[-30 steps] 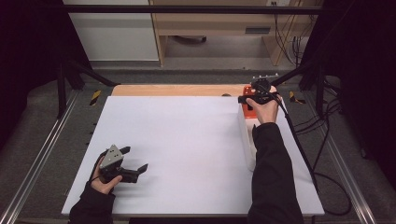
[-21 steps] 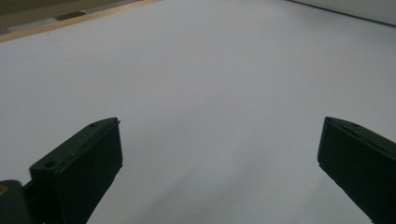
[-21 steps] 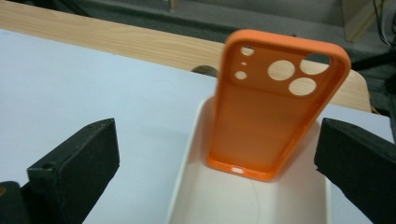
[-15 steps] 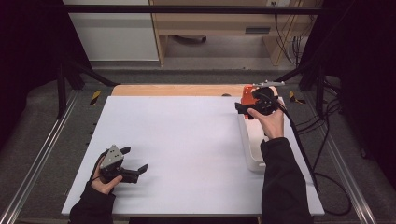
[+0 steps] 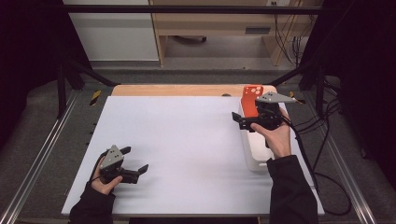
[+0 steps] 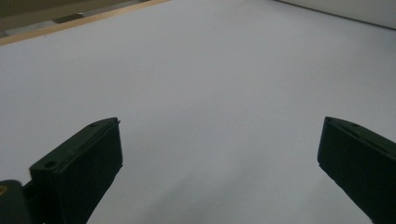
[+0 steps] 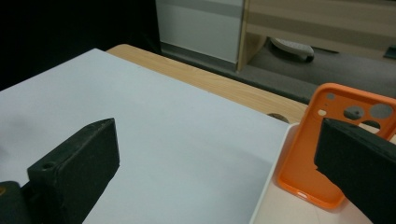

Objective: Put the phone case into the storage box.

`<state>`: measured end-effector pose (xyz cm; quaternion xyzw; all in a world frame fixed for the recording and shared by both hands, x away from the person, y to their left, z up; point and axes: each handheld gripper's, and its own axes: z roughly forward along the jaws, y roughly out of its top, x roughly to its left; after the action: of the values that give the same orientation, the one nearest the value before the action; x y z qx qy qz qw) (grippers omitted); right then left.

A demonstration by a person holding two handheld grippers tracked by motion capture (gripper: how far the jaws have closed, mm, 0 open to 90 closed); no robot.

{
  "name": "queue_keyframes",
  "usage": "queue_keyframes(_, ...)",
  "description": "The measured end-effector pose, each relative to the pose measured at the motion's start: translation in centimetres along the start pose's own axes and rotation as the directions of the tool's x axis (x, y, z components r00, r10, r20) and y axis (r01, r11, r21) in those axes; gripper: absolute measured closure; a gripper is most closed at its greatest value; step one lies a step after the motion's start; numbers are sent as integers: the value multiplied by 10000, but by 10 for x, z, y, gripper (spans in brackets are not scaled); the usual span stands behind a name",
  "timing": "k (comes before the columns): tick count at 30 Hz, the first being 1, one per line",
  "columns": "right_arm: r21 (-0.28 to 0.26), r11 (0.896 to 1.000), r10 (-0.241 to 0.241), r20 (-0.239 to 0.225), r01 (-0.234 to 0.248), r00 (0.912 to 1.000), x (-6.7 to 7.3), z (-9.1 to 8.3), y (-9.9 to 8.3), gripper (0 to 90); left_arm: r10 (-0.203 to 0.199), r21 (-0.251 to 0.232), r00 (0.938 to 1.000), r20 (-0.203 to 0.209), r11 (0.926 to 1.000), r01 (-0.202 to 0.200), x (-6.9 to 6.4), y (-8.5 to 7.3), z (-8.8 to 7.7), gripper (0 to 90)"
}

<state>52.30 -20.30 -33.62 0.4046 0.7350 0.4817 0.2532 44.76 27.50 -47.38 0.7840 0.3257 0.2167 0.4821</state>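
white counter [image 5: 187, 140] bare mid-span, wood strip at far edge. orange phone case [image 5: 251, 100] upright in white tray [image 5: 254, 161], right edge. right gripper [image 5: 242, 122] fingers open beside it; left gripper [image 5: 135, 163] fingers open, near-left.

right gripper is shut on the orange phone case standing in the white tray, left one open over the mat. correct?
Not quite. The right gripper is open: the right gripper view shows its jaws wide apart, with the orange phone case standing free in the white tray. The left gripper is open over the mat.
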Motion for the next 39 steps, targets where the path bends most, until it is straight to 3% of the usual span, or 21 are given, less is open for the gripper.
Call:
queue_keyframes(11, -668, 9975, -312, -1035, 244, 9941, 12, -28, -31, 6, 11, -104, 9999, 106, 9999, -10, -2, 2, -1, 0)
queue_keyframes(17, -1117, 9934, -464, -1808, 264, 9824, 11, -39, -48, 4, 20, -165, 9999, 151, 9999, -17, -2, 3, -2, 0)
queue_keyframes(20, -1258, 9911, -688, -1964, 444, 9781, 10, -44, -59, 4, 25, -175, 9998, 190, 9998, -22, -3, 3, -2, 0)
queue_keyframes(28, -1200, 9916, -724, -2013, 488, 9768, 8, -51, -92, 4, 83, -291, 9996, 264, 9995, -75, -5, 6, -4, 0)
queue_keyframes(30, -1148, 9920, -768, -2177, 526, 9730, 6, -51, -99, 4, 88, -328, 9996, 283, 9994, -79, -6, 6, -4, 0)
queue_keyframes(39, -1326, 9897, -823, -2135, 546, 9735, -1, -59, -120, 4, 189, -406, 9992, 341, 9990, -175, -8, 8, -5, 0)
